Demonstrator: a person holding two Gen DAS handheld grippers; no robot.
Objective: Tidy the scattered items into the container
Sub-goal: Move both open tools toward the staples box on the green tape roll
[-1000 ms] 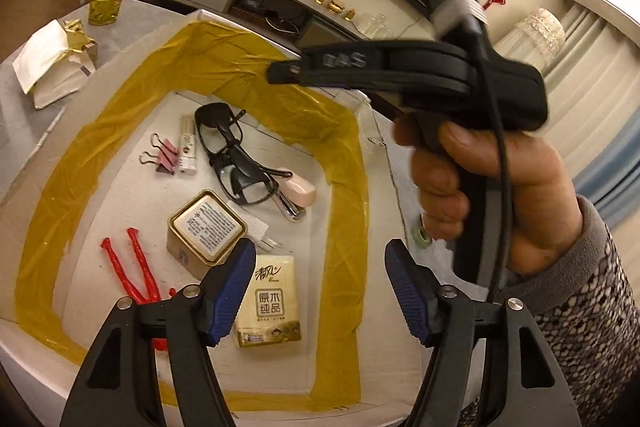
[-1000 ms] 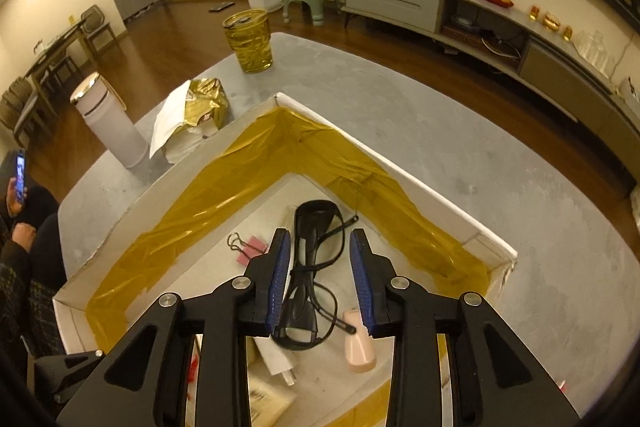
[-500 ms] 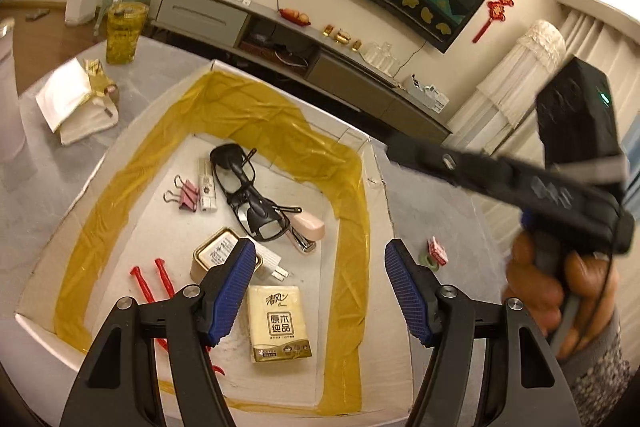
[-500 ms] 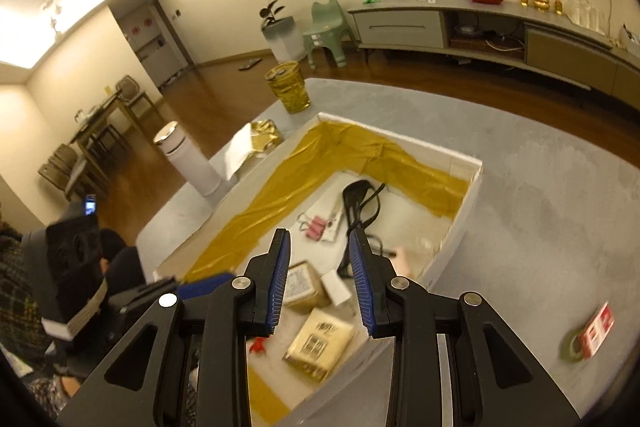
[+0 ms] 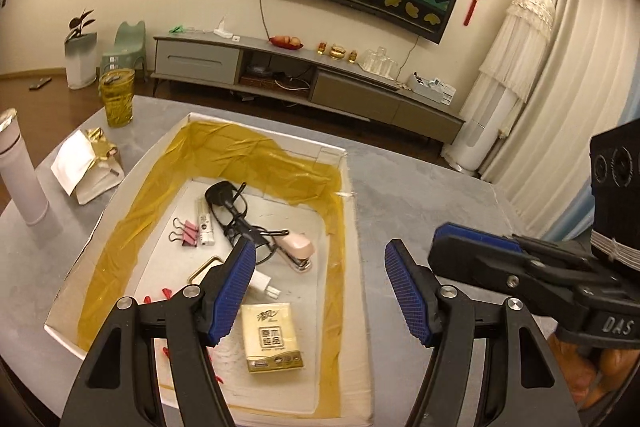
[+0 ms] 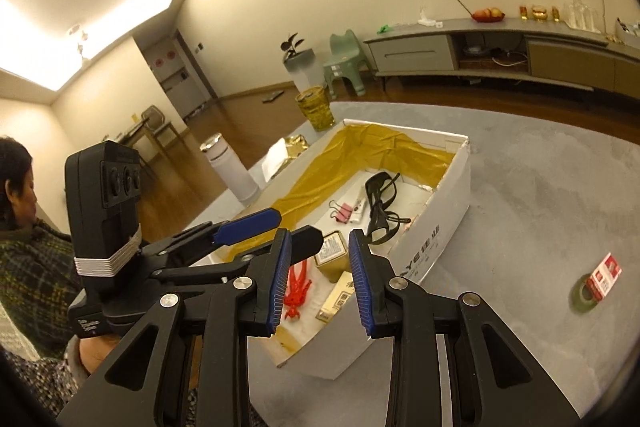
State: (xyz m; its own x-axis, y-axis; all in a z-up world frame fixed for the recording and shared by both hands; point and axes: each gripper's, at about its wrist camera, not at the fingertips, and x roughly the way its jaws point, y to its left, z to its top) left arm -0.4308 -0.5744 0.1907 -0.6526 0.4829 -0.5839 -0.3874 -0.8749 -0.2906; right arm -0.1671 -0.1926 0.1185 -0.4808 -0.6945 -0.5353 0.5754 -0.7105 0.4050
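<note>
The white box (image 5: pixel 353 195) lined with yellow tape holds black glasses (image 5: pixel 230 203), pink binder clips (image 5: pixel 188 233), a pink stapler (image 5: pixel 298 247), a gold tin (image 6: pixel 332 253), a tissue pack (image 5: pixel 272 337) and a red plastic item (image 6: pixel 298 287). My left gripper (image 5: pixel 322 291) hangs open over the box's near right corner with nothing between its fingers. My right gripper (image 6: pixel 320 279) is narrowly open and empty, above the near end of the box (image 6: pixel 440 227). A small red-and-white pack (image 6: pixel 605 274) leans on a green tape roll (image 6: pixel 581 297) on the grey table, right of the box.
A white tumbler (image 5: pixel 20 179), a gold-and-white paper bag (image 5: pixel 86 163) and a yellow glass (image 5: pixel 116 99) stand left of the box. A seated person (image 6: pixel 24 211) is at the far left. Open grey tabletop (image 6: pixel 540 207) lies right of the box.
The right gripper has pulled back and up out of the box, leaving the glasses lying inside. The left gripper has risen and drawn back, so more of the box shows.
</note>
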